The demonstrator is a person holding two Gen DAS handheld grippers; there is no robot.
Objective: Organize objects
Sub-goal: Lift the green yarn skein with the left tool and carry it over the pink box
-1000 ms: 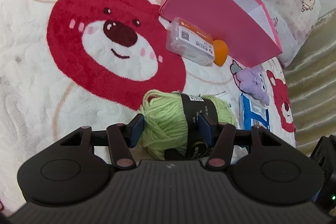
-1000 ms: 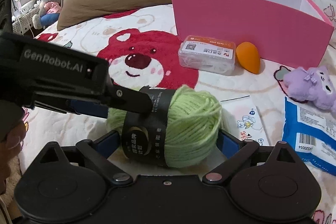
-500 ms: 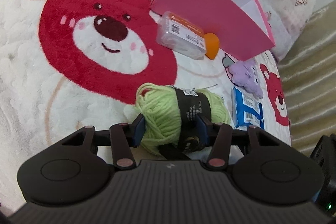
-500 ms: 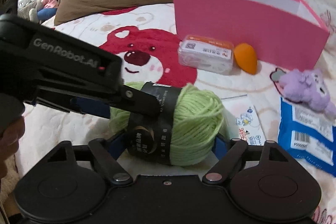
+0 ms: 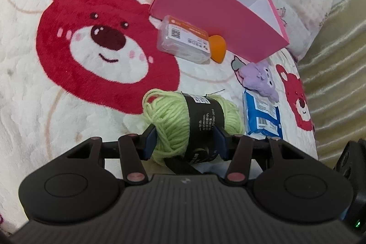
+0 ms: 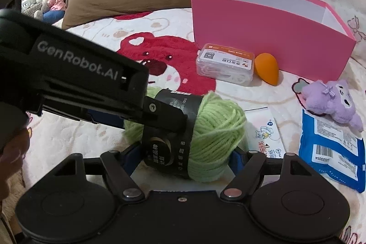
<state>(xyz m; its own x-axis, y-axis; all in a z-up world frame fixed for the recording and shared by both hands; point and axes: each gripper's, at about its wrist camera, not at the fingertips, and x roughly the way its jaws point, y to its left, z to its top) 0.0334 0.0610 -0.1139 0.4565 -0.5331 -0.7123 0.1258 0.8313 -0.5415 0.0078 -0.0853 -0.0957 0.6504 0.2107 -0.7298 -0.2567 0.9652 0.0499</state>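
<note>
1. Left wrist view: the left gripper (image 5: 185, 142) is clenched on the green yarn ball (image 5: 173, 120). One blue pad presses the wool on the left, the other presses the black paper band on the right.
2. The lower part of the yarn ball is hidden behind the gripper body, so its contact with the bear-print blanket (image 5: 45, 106) cannot be made out.
3. Beyond it, the clear plastic case (image 5: 183, 41) lies just beside the orange egg-shaped sponge (image 5: 218, 48); the case covers part of the sponge. Both sit in front of the pink box (image 5: 217, 15), whose floor is out of sight.
4. The purple plush toy (image 5: 260, 79) overlaps the top of the blue packet (image 5: 262, 117). A dark device at the right edge is cut off.
5. Right wrist view: the right gripper (image 6: 183, 159) has its jaws closing, one at each end of the yarn ball (image 6: 215, 136). The ball hides both pads, so pressure on the wool cannot be confirmed.
6. The left gripper (image 6: 160, 116) crosses in from the left and covers the far end of the yarn.
7. A white tissue packet (image 6: 266, 134) is partly hidden behind the yarn. The pink box (image 6: 263, 38) shows white inner walls only. The person's hand at the left edge is cut off.
</note>
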